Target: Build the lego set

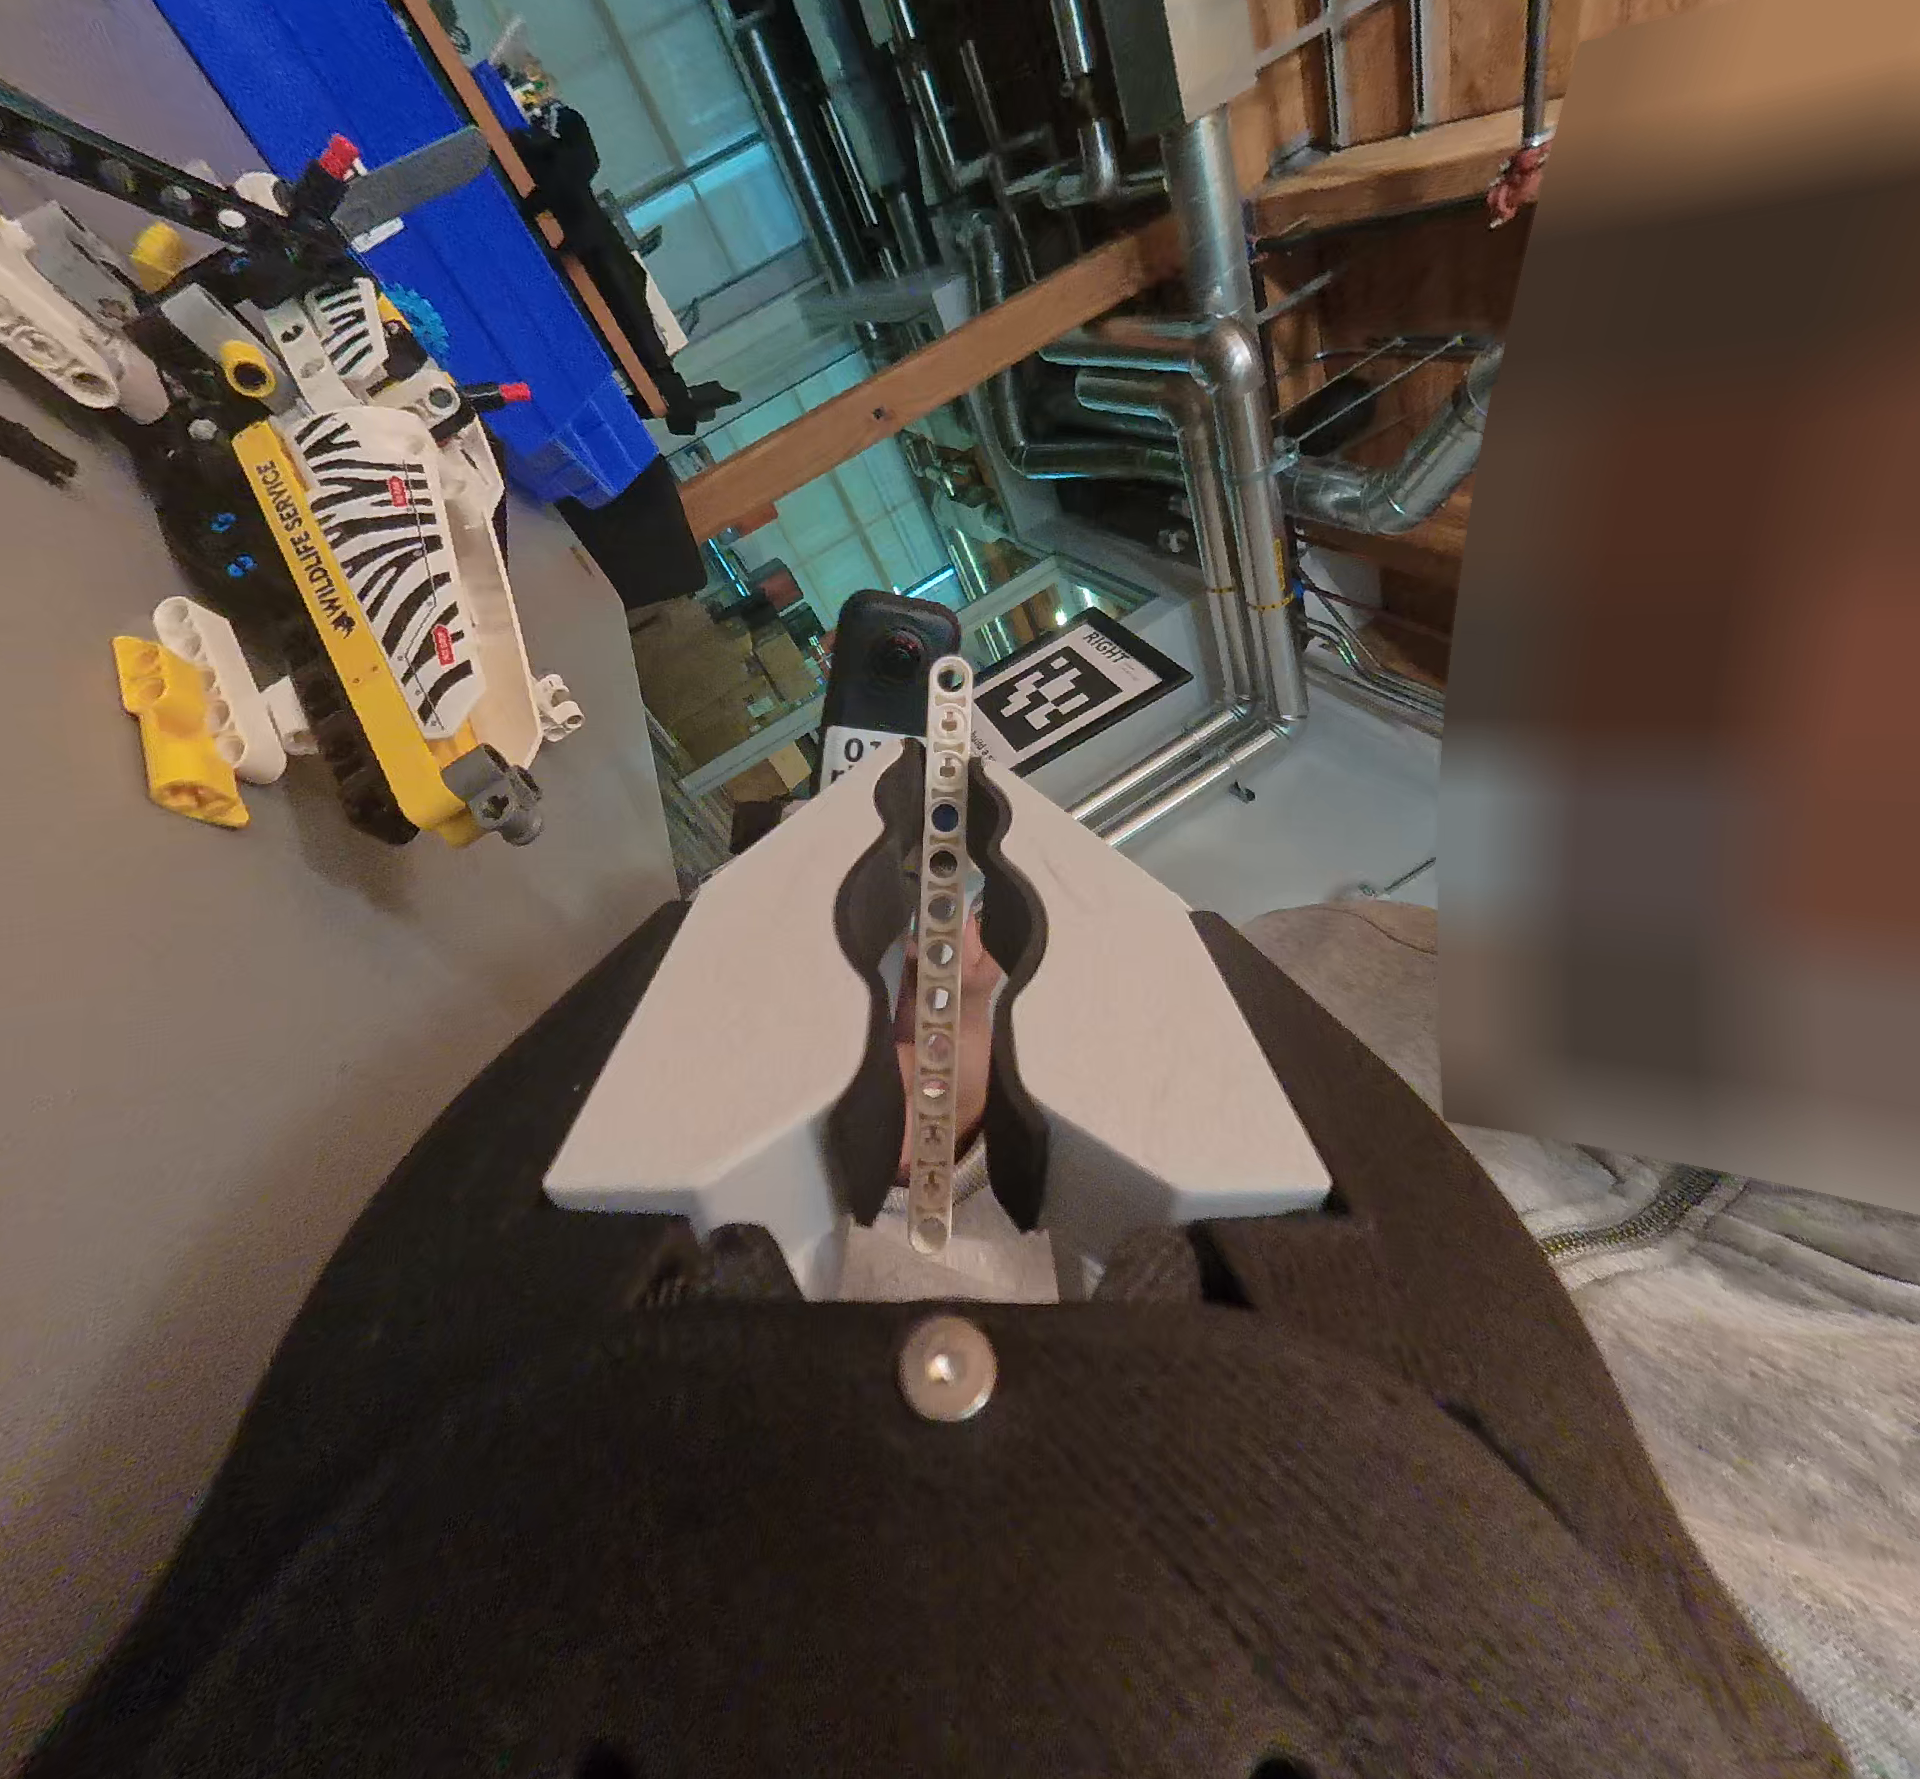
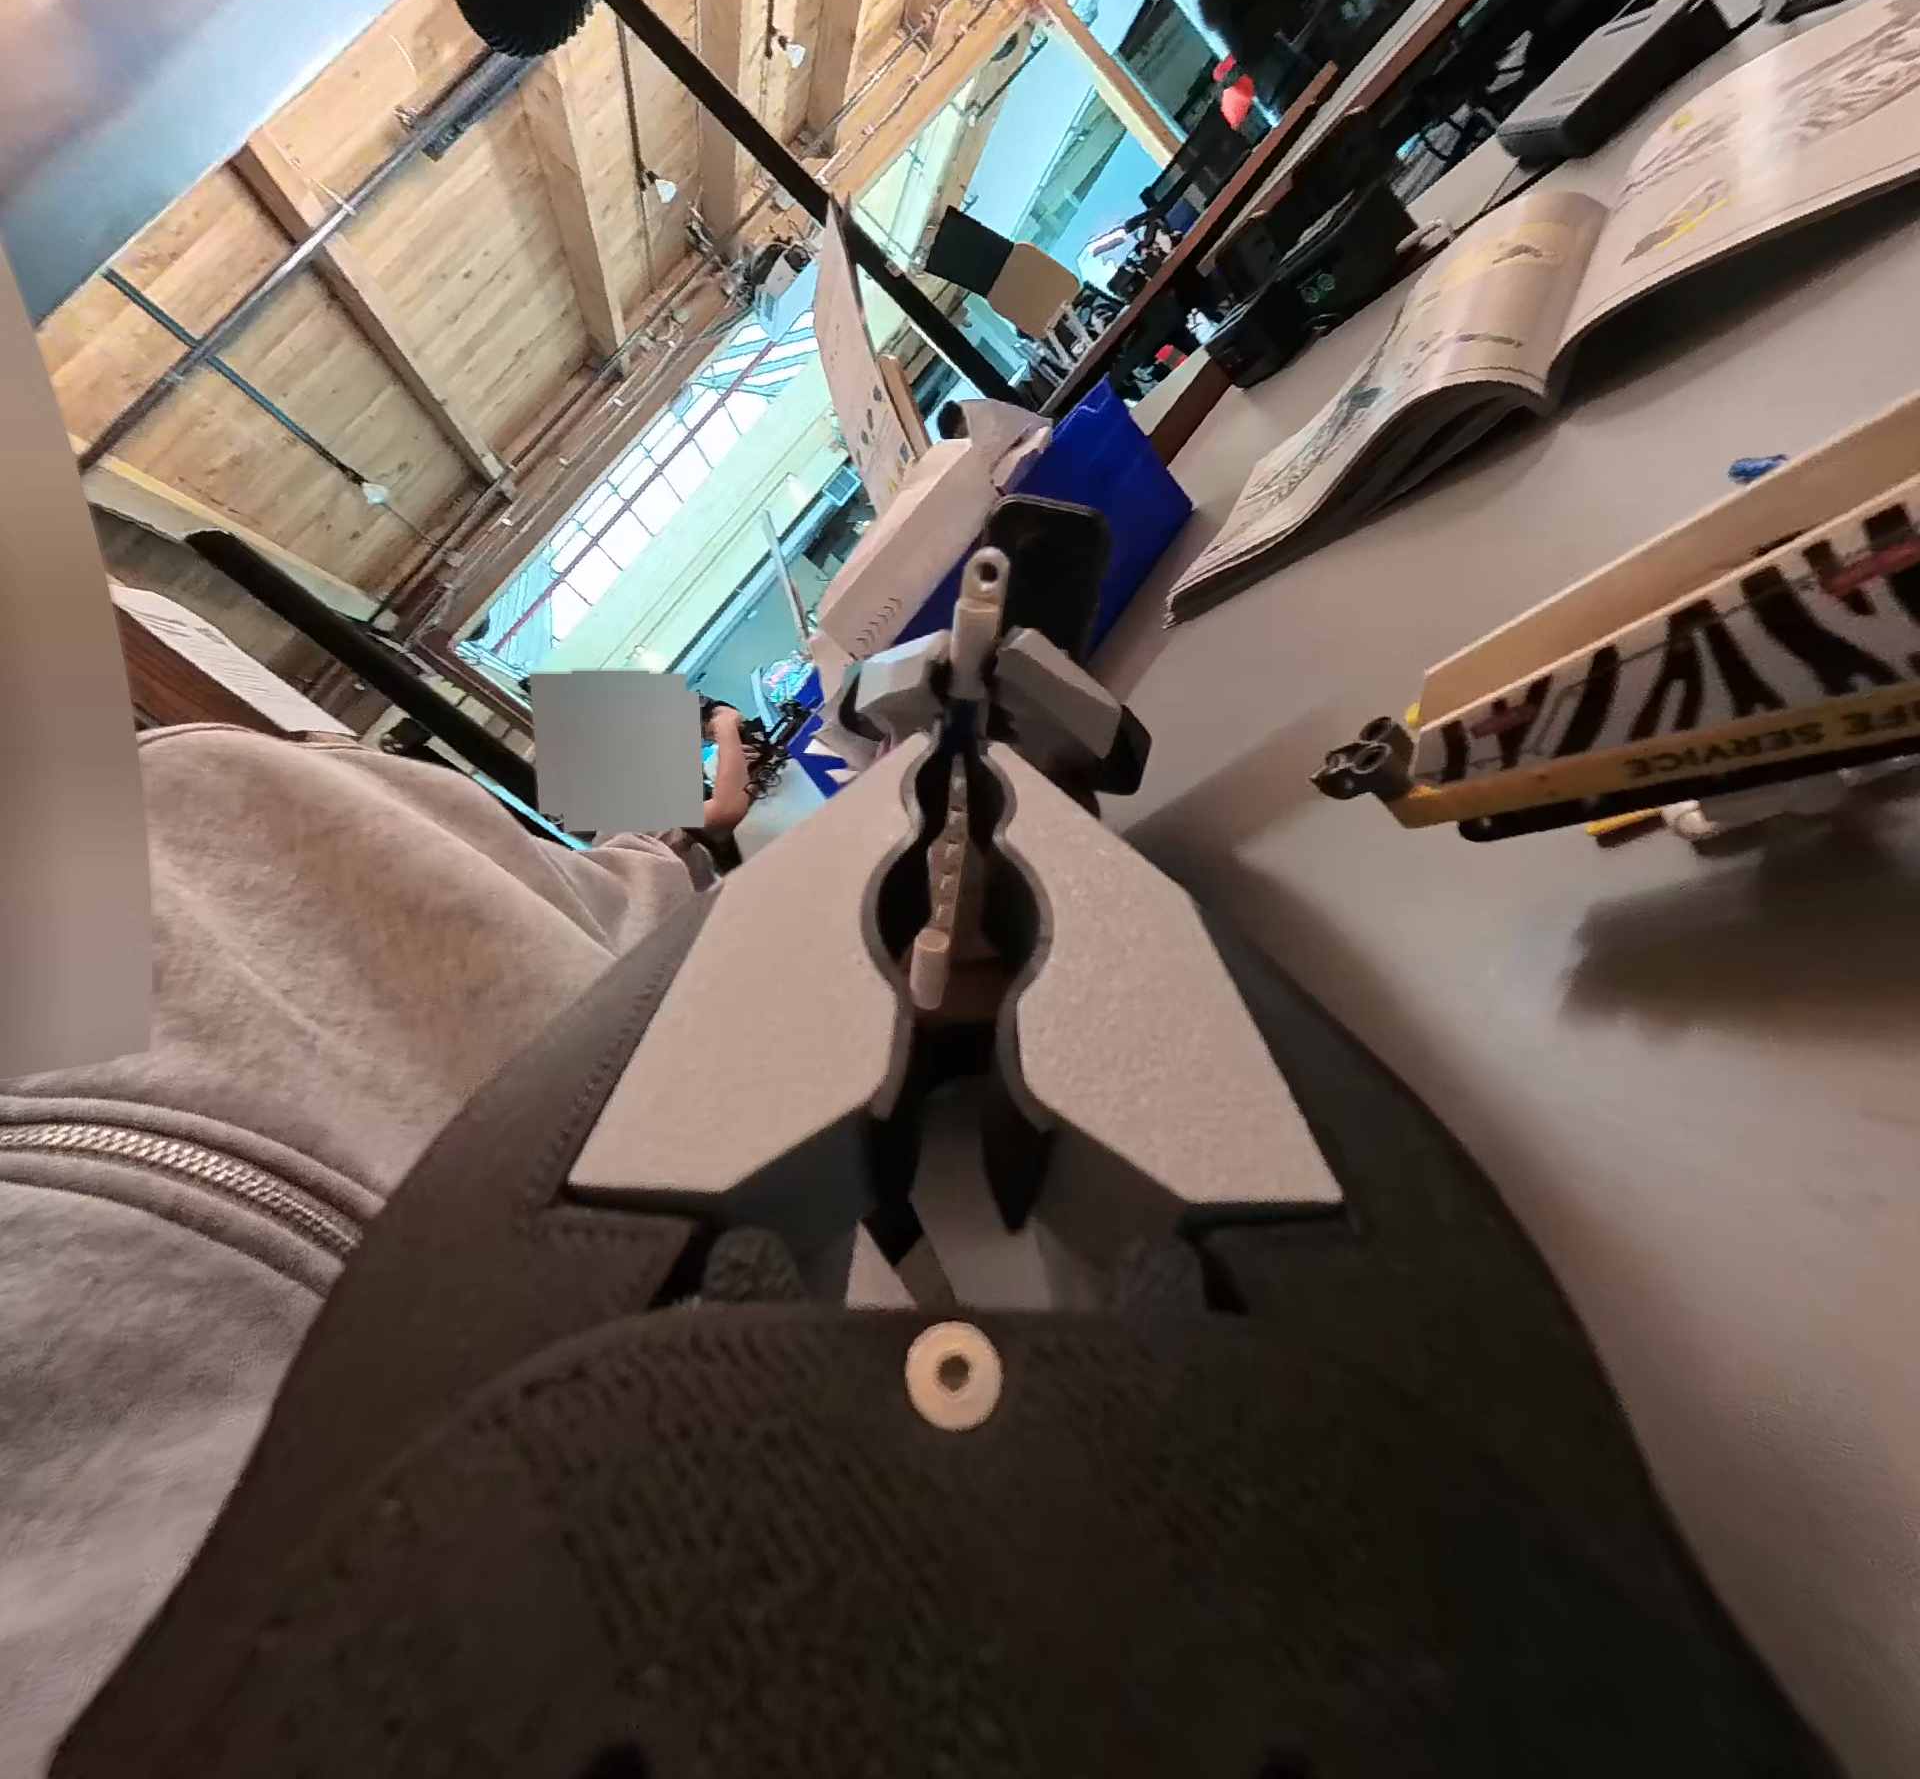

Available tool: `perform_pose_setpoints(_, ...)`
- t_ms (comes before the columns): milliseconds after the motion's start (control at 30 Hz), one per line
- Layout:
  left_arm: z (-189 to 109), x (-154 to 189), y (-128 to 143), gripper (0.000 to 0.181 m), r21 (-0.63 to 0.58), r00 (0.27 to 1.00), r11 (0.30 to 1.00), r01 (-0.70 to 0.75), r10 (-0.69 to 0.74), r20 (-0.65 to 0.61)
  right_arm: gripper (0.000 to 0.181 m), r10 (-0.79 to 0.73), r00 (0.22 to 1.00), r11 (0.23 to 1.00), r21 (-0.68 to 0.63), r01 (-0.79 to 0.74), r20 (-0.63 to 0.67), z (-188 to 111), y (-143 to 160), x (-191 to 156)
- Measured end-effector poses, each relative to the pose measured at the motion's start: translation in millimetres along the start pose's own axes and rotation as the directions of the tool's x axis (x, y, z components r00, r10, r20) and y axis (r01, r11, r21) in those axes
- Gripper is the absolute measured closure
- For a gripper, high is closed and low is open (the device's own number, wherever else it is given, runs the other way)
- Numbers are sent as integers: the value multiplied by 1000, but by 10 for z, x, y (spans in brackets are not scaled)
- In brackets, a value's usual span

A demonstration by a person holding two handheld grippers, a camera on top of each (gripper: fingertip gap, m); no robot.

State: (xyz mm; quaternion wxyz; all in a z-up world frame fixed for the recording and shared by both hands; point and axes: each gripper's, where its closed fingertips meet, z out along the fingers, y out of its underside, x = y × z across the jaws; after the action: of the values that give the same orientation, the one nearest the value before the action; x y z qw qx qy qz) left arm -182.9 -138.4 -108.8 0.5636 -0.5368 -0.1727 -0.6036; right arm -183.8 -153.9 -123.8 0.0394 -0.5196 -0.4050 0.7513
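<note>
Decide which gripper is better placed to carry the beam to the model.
Right, probably. Both clamp the beam, but the model lies close beside the right gripper; from the left gripper it looks farther off.

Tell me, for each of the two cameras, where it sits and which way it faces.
Left wrist view: sits on the left gripper, looking along its fingers away from the table towards pipes; it grips a white holed beam; a grey sleeve shows.
Right wrist view: sits on the right gripper, aimed up past the table edge at wooden ceiling beams; a grey zipped sleeve shows.
Shared: both see the beam, the zebra-striped Lego model, the blue bin, and each other's gripper holding the same beam.
</note>
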Motion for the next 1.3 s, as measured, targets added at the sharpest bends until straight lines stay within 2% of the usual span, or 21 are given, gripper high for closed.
perform_pose_setpoints(33,-4,17,-22,179,13,1000,1000,-7,7,-5,181,-16,1000,1000,-11,16,-10,0,20,-7)
perform_pose_setpoints(100,-288,145,-621,177,267,998,964,2,13,-56,181,-84,995,977,-200,71,-56,58,449,37)
perform_pose_setpoints(133,-413,150,-743,177,273,996,958,-87,89,5,181,-72,996,979,-195,59,-59,57,535,9)
perform_pose_setpoints(167,-450,127,-688,177,229,982,956,-185,169,87,181,-69,995,985,-165,56,-72,18,484,2)
perform_pose_setpoints(200,-422,158,-593,177,201,981,961,-192,179,81,181,-122,986,984,-143,106,-110,-37,368,31)
perform_pose_setpoints(300,-295,309,-497,177,172,992,981,-88,102,-76,181,-323,926,940,-183,289,-196,-40,206,72)
perform_pose_setpoints(400,-260,209,-398,177,129,992,985,-115,121,-34,181,-373,907,928,-66,367,-196,83,-14,-28)
perform_pose_setpoints(467,-226,186,-346,177,115,995,991,-74,82,-61,165,-306,939,950,11,312,-157,167,-136,-68)
perform_pose_setpoints(533,-181,138,-268,178,96,996,993,-72,77,-45,162,-202,975,977,47,207,-90,241,-170,-78)
perform_pose_setpoints(633,-129,97,-187,177,85,998,995,-57,60,-35,169,-106,992,990,85,111,-61,266,-176,-14)
perform_pose_setpoints(700,-122,72,-181,177,100,999,994,-41,43,-25,177,-102,993,991,84,107,-64,254,-165,4)
perform_pose_setpoints(867,-110,72,-171,177,104,997,994,29,-21,-75,178,-142,987,987,60,147,-78,246,-152,2)
perform_pose_setpoints(1033,-134,126,-157,178,90,998,995,-32,36,-52,179,-77,997,996,46,77,-11,269,-102,-48)
perform_pose_setpoints(1167,-174,83,-171,180,126,997,991,45,-37,-67,179,-27,1000,998,59,28,-13,293,-62,-20)
perform_pose_setpoints(1300,-171,65,-160,180,113,999,993,26,-21,-50,179,-3,1000,998,65,4,-15,289,-44,-12)
